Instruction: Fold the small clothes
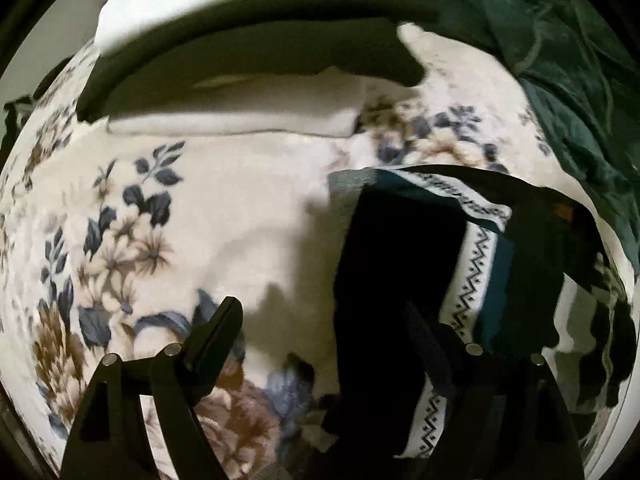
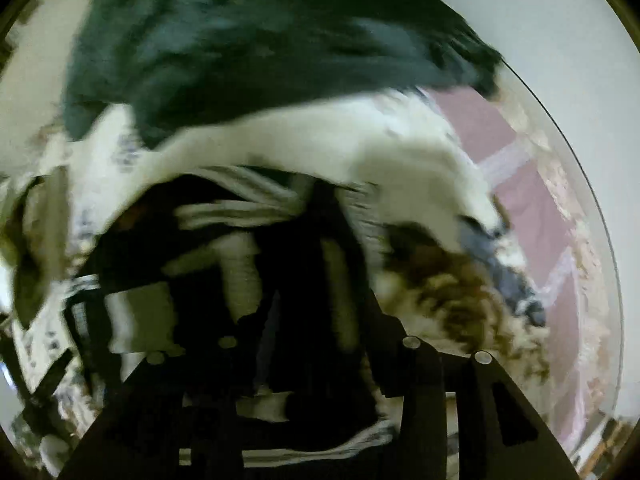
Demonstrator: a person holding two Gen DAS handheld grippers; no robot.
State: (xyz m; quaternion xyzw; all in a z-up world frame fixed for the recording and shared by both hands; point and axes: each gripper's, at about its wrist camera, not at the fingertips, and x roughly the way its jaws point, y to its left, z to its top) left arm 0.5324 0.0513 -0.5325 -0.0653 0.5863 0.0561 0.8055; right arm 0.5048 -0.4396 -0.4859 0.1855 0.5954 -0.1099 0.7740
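A small dark garment (image 1: 392,248) with white zigzag-patterned bands and teal panels lies on the floral bedspread (image 1: 240,208). My left gripper (image 1: 324,320) is open above the bedspread; its right finger lies over the garment's dark edge, its left finger (image 1: 218,328) over bare bedspread. In the blurred right wrist view, my right gripper (image 2: 304,320) is over the same dark striped garment (image 2: 224,240); the cloth hides the fingertips and I cannot tell whether it grips.
A stack of folded clothes, white and dark (image 1: 240,80), lies at the far side of the bed. A dark green blanket (image 1: 560,60) is bunched at the right; it also shows in the right wrist view (image 2: 260,40). A pink tiled floor (image 2: 532,200) lies beyond the bed's edge.
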